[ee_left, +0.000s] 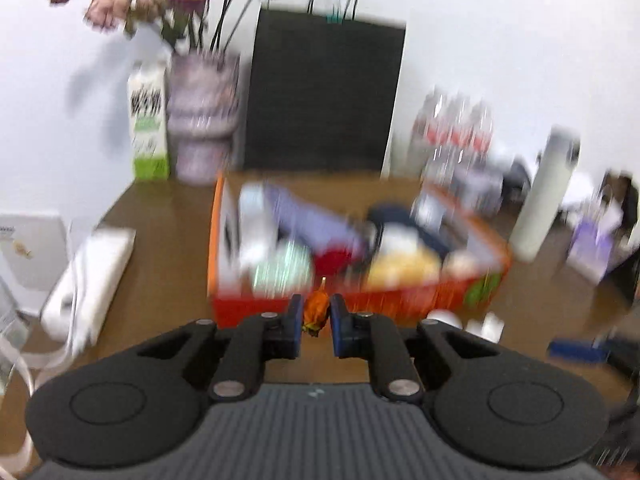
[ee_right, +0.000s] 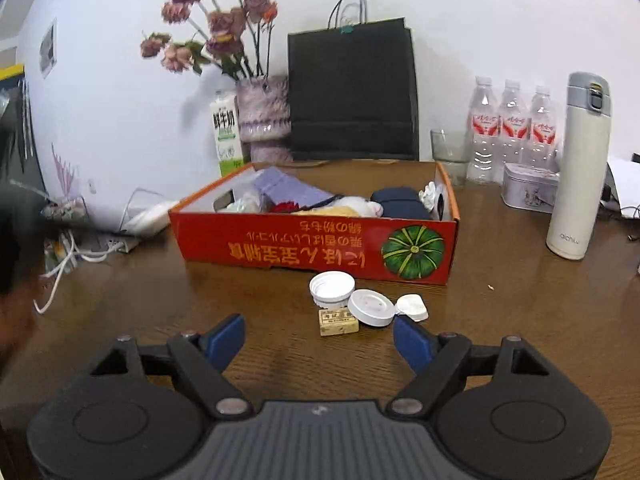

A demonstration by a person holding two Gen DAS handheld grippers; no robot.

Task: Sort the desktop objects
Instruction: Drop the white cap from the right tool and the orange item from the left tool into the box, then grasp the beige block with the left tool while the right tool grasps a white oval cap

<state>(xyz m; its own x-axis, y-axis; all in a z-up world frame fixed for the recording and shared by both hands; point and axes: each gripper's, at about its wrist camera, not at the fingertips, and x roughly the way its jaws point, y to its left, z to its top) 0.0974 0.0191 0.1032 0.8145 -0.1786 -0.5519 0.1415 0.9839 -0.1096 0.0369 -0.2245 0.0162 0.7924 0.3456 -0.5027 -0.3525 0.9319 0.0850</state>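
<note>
The left tool (ee_left: 316,316) is clamped on a small dried orange flower head (ee_left: 314,312), carried just in front of the near wall of the red pumpkin-printed cardboard box (ee_right: 320,246), which looks to be the sorting bin since it already holds a jumble of soft and small things. My guess is the flower goes over that wall next. It is a crumpled, papery bud, orange with a darker, greenish base, small enough that only the pad tips pinch it; the left view is too blurred for more.

The right tool (ee_right: 320,338) stands wide apart and empty above the brown surface (ee_right: 520,320), aimed at the cluster left outside the box: a white ribbed cap (ee_right: 332,288), a white round lid (ee_right: 370,308), a small white case (ee_right: 412,307) and a tan stamped block (ee_right: 339,322), all touching or just beside each other
</note>
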